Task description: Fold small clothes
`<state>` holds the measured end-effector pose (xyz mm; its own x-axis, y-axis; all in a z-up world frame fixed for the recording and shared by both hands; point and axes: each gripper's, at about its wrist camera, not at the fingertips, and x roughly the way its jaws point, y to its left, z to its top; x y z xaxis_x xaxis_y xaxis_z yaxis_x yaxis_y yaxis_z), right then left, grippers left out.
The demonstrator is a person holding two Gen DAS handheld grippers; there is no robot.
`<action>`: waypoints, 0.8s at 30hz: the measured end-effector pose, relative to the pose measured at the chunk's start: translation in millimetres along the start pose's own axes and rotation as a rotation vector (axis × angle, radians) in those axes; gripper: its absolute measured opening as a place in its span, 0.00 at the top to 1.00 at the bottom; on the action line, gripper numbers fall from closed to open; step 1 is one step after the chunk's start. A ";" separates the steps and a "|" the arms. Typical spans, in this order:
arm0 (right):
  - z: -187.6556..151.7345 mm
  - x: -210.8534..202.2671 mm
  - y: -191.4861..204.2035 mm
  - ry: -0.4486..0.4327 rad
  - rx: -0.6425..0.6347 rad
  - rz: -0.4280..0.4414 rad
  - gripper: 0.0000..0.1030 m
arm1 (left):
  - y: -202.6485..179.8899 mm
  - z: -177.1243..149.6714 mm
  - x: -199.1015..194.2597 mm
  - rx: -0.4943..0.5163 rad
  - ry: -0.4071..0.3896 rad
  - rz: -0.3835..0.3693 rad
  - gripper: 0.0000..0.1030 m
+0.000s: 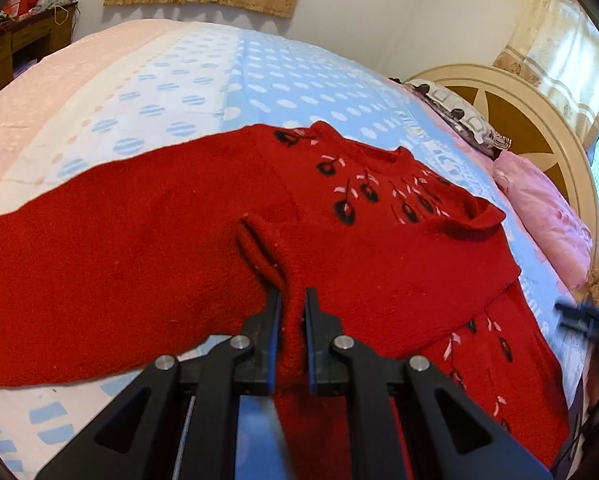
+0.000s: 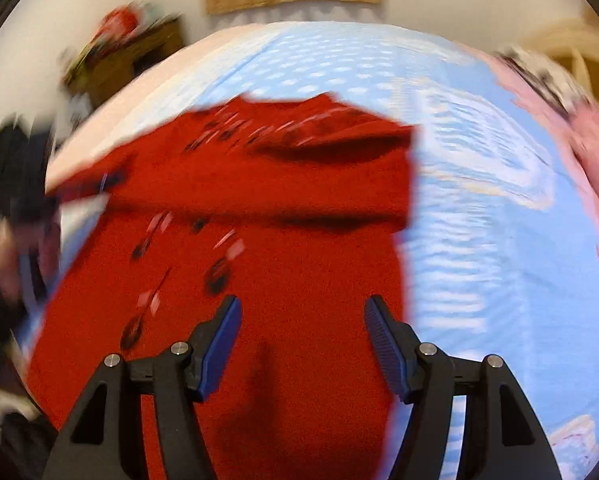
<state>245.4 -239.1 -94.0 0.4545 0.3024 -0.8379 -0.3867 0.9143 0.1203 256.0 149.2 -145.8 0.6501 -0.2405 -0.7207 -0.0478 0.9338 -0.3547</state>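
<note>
Sweater (image 1: 147,248), red knit with dark embroidered motifs, lies spread on the bed's blue dotted sheet (image 1: 203,76), collar end toward the headboard (image 1: 539,120) and pink pillow (image 1: 547,216). One sleeve is already laid across the chest, so I judge I'm mid-fold, with the body still wide and flat on the other side.

Left gripper (image 1: 292,298): tongs pressed together, pinching a raised ridge of the knit near the folded sleeve's cuff. The fabric bunches up between the blue pads and runs back down toward the camera. I hold it there because a pinch on a fold of thick knit gives me a handle to drag or flip that section without the layers sliding apart. The tool points steeply down at the bed.

Right gripper (image 2: 303,308): tongs spread, nothing between them, only red knit in view beyond the pads. I can't tell whether it touches the cloth. Its view is heavily motion-blurred, so fine detail there is unreliable. It also points down, over the sweater's right-hand part close to the edge where red meets blue sheet. My read: it's free to take a second hold or smooth the fold.

At the left edge of the right view, a blurred hand (image 2: 7,256) carries the other tool.
</note>
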 end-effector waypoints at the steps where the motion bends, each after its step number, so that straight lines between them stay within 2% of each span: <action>1: 12.9 -4.0 -21.5 -0.009 0.076 0.019 0.37 | -0.9 -0.1 -0.5 -0.002 -0.006 -0.005 0.89; 3: 42.0 -0.9 -58.3 -0.023 0.199 0.041 0.37 | -2.6 0.5 -2.2 -0.004 -0.014 -0.012 0.89; 6: 75.8 18.2 -88.2 -0.028 0.315 0.082 0.38 | -3.8 0.4 -5.4 0.008 -0.024 -0.016 0.89; 7: 87.3 29.4 -97.7 -0.023 0.368 0.104 0.41 | -4.1 0.7 -7.3 0.011 -0.027 -0.020 0.89; 9: 103.2 50.0 -101.9 -0.010 0.420 0.145 0.42 | -4.2 1.2 -10.0 0.020 -0.034 -0.024 0.89; 10: 110.8 64.3 -102.8 0.008 0.451 0.168 0.46 | -5.4 1.8 -10.8 0.029 -0.037 -0.025 0.89; 12: 119.0 83.2 -101.1 0.028 0.472 0.145 0.55 | -7.1 2.4 -11.1 0.043 -0.041 -0.028 0.89; 13: 122.7 92.0 -101.0 0.030 0.482 0.117 0.65 | -7.6 2.5 -11.0 0.046 -0.043 -0.029 0.89; 14: 126.2 100.8 -101.8 0.036 0.493 0.119 0.87 | -7.8 2.5 -10.7 0.048 -0.043 -0.031 0.89; 15: 127.3 105.1 -104.4 0.045 0.493 0.124 0.94 | -8.2 2.6 -10.3 0.049 -0.043 -0.034 0.89; 17: 132.7 110.8 -107.9 0.028 0.497 0.066 0.97 | -8.2 2.4 -12.9 0.049 -0.059 -0.035 0.89; 21: 148.9 100.8 -114.9 -0.069 0.492 0.030 0.97 | -8.5 3.9 -16.2 0.057 -0.088 -0.025 0.89; 24: 161.3 101.1 -112.5 -0.104 0.467 0.059 0.97 | -5.8 3.3 -8.0 0.046 -0.064 -0.006 0.89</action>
<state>464.3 -268.0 -106.4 0.5299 0.3609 -0.7674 -0.0230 0.9107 0.4124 253.6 146.5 -136.0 0.6973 -0.2298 -0.6790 -0.0097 0.9441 -0.3295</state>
